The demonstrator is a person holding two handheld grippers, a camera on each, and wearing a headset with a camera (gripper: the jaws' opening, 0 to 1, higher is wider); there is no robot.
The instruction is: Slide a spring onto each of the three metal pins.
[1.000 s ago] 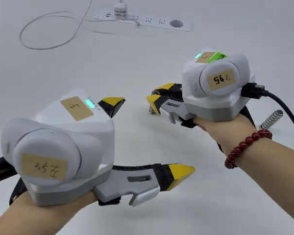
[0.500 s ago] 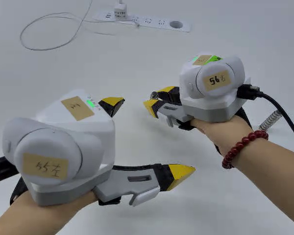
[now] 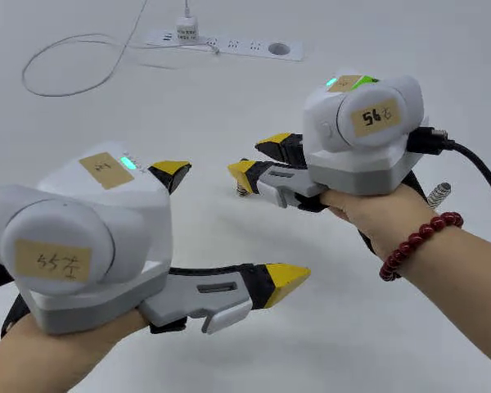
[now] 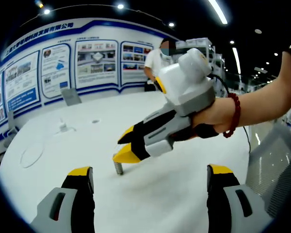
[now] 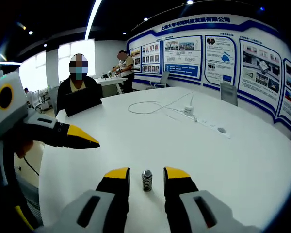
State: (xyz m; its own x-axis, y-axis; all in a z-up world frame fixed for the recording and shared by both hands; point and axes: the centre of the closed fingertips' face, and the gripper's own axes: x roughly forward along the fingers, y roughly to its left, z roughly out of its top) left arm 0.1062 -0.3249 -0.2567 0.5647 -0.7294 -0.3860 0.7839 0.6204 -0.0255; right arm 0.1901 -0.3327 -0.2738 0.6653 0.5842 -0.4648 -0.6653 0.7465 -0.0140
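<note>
We take this for an exhibition-style office or lab hall. Ahead of the right gripper point(image 5: 146, 173), a large round white table point(image 5: 262, 165) bears a power strip point(image 5: 208, 125) and a looped white cable point(image 5: 145, 108). Beyond it, office chairs point(image 5: 226, 92) stand before a curved wall of blue-trimmed information panels point(image 5: 186, 51) under Chinese lettering point(image 5: 194, 22). Left of that gripper, a person point(image 5: 78, 90) sits at the table's far edge. Above, strip lights point(image 5: 93, 19) cross a dark ceiling. Ahead of the left gripper point(image 4: 149, 171), the same kind of panels line the wall.

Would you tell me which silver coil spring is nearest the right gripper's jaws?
The upright coil spring between the right gripper jaws; the other spring lies behind it.
</note>
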